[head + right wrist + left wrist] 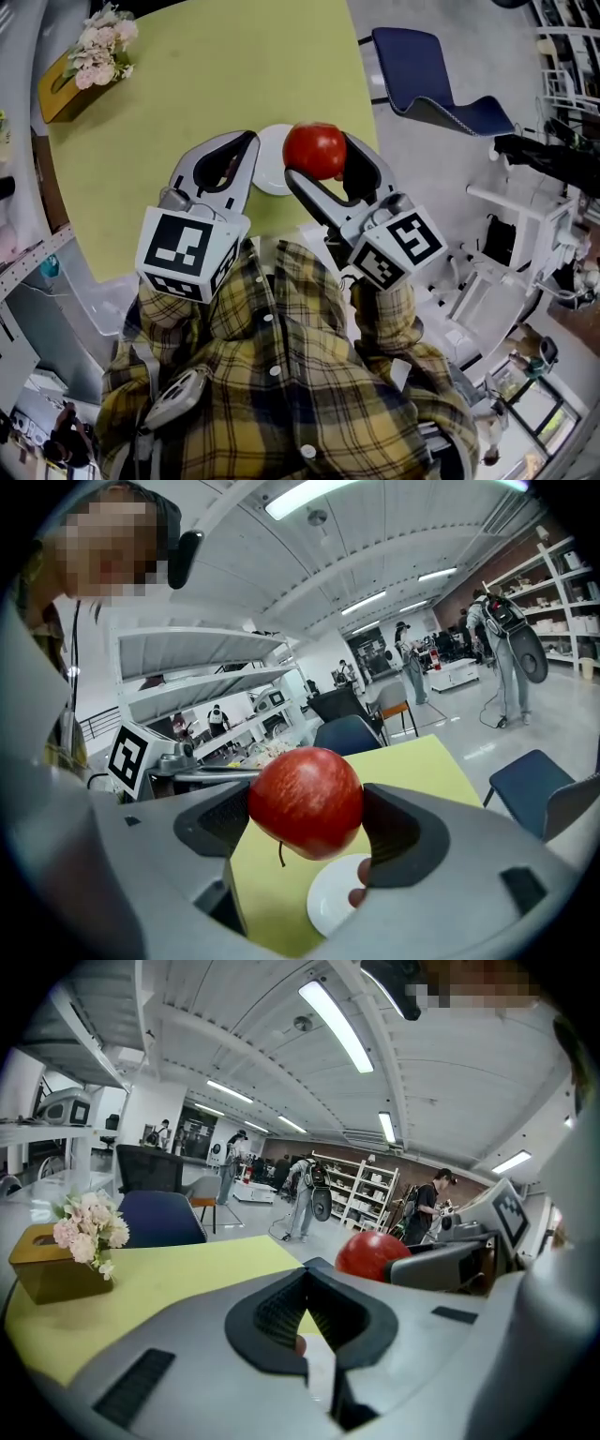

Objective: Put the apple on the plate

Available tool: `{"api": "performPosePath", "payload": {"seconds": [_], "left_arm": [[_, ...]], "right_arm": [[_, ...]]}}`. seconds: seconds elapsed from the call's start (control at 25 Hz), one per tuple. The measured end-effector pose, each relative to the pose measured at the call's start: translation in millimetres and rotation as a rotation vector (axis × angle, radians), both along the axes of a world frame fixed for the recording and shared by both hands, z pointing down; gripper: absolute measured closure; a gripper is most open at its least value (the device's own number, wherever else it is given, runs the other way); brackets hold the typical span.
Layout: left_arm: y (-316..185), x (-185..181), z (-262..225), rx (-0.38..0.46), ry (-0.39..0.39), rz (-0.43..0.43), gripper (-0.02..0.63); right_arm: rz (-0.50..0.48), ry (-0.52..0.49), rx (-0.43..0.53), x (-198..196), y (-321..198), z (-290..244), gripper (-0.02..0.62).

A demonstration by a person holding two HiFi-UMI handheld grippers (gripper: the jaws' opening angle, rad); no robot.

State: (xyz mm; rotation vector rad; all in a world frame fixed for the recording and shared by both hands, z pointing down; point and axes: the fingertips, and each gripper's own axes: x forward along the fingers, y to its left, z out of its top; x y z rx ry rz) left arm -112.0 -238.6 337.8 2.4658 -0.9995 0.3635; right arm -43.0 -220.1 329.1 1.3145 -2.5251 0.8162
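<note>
- right gripper [309, 810] pinches the red apple [302, 794] in the air over the tabletop's [187, 103] near edge.
- white plate [269, 173] lies bare just below, at that edge.
- left gripper [304, 1283] hangs alongside, jaws pressed together, empty.
- carry step; next, likely lower onto the plate's middle, then spread the jaws.

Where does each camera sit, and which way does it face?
Head view: on the head, steeply down at the yellow table; shirt, left gripper, right gripper show.
Left gripper view: on that gripper, along its shut fingers, across the table.
Right gripper view: on that gripper, along fingers clamping the apple, plate below.
All show the apple.
</note>
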Motion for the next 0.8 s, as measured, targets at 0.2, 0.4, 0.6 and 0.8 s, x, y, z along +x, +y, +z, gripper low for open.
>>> {"api": "performPosePath", "payload": {"seconds": [0.2,0.4,0.6,0.8], "left_arm": [[-5.3,1.4,16.5,-0.005,-0.013,-0.019,0.6],[-2.6,7.4,39.5,-0.022,-0.034,-0.024,0.6],[0.4,7.5,66.1,-0.062,-0.032,-0.055,0.6],[-0.2,0.2,92.7,-0.097,-0.047,-0.085,0.6]], "right_arm": [[-0.021,0.057,-0.035,0.1,-1.4,34.9,0.23],[-0.039,0.075,-0.073,-3.5,2.2,70.4,0.23],[-0.043,0.056,-0.132,-3.5,6.2,106.3,0.23],[-0.052,0.058,-0.186,-5.0,10.2,141.8,0.23]]}}
